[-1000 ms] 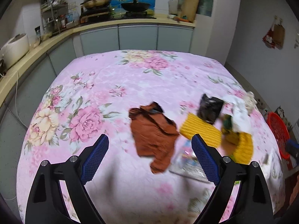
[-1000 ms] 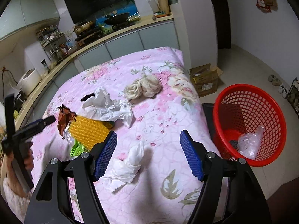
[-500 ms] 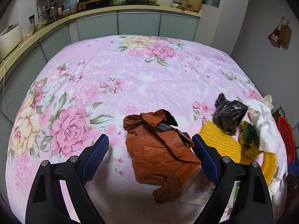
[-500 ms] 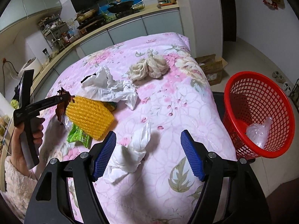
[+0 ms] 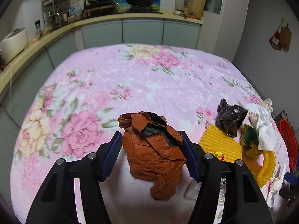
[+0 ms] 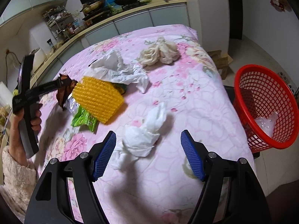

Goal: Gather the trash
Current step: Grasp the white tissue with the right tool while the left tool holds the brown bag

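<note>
A crumpled brown paper bag lies on the pink floral cloth. My left gripper has narrowed around it, a blue pad close on each side, and seems to be pinching it. In the right wrist view the brown bag hangs at the left gripper's tip. My right gripper is open just above a crumpled white tissue. A red mesh basket stands on the floor to the right and holds clear plastic.
On the cloth lie a yellow ridged foam sleeve, a green wrapper, white paper, a cream yarn wad and a black bag. A kitchen counter runs behind. A cardboard box sits on the floor.
My left gripper moved forward onto the brown bag and its jaws closed in on it. My right gripper moved down toward the white tissue and stayed open.
</note>
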`<state>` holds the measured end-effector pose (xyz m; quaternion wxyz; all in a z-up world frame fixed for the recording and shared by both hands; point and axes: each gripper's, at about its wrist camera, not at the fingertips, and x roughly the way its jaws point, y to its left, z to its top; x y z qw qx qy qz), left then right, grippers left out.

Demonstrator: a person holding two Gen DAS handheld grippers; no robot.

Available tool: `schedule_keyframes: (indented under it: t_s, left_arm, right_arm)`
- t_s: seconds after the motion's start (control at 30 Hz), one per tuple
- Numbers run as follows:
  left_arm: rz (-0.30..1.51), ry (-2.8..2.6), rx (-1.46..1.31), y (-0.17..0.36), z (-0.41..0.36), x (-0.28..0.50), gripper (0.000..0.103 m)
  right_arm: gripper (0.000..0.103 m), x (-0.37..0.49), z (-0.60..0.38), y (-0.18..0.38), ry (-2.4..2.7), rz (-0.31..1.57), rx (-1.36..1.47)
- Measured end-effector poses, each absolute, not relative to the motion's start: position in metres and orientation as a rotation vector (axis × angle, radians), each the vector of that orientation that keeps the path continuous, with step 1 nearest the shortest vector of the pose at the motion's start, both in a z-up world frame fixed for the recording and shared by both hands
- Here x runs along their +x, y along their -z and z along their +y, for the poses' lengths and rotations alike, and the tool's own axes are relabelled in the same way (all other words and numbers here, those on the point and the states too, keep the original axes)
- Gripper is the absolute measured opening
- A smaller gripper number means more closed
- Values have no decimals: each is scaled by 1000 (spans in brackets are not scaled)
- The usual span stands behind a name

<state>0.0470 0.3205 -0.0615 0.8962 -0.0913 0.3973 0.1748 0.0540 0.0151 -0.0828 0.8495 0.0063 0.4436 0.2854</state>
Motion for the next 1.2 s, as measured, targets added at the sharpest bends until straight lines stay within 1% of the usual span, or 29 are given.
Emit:
schedule_keyframes:
  t_s: [0.27, 0.3, 0.33, 0.4, 0.47, 0.53, 0.77, 1.2]
  left_arm:
    - [762, -418, -191, 38, 326, 26, 60]
    - [757, -422, -192, 36, 325, 23, 60]
    - [754, -426, -189, 34, 325, 22, 60]
    - [754, -434, -179, 34, 322, 20, 60]
    - [755, -432, -178, 34, 320, 17, 60]
    - [756, -431, -180, 34, 318, 16, 60]
    - [749, -427, -177, 32, 312, 11, 60]
    - [668, -399, -112, -3, 282, 10, 60]
  right_arm:
    - [69, 47, 36, 88, -572, 882, -83]
    - [64, 47, 39, 89, -568, 876, -98]
    - [61, 47, 41, 91, -567, 878, -113]
    - [50, 49, 42, 94, -567, 890, -118]
    - [45, 50, 41, 96, -562, 893, -118]
    - [43, 51, 39, 95, -563, 893, -107]
    - [42, 63, 27, 79, -565, 871, -59]
    - [42, 95, 14, 10, -562, 715, 10]
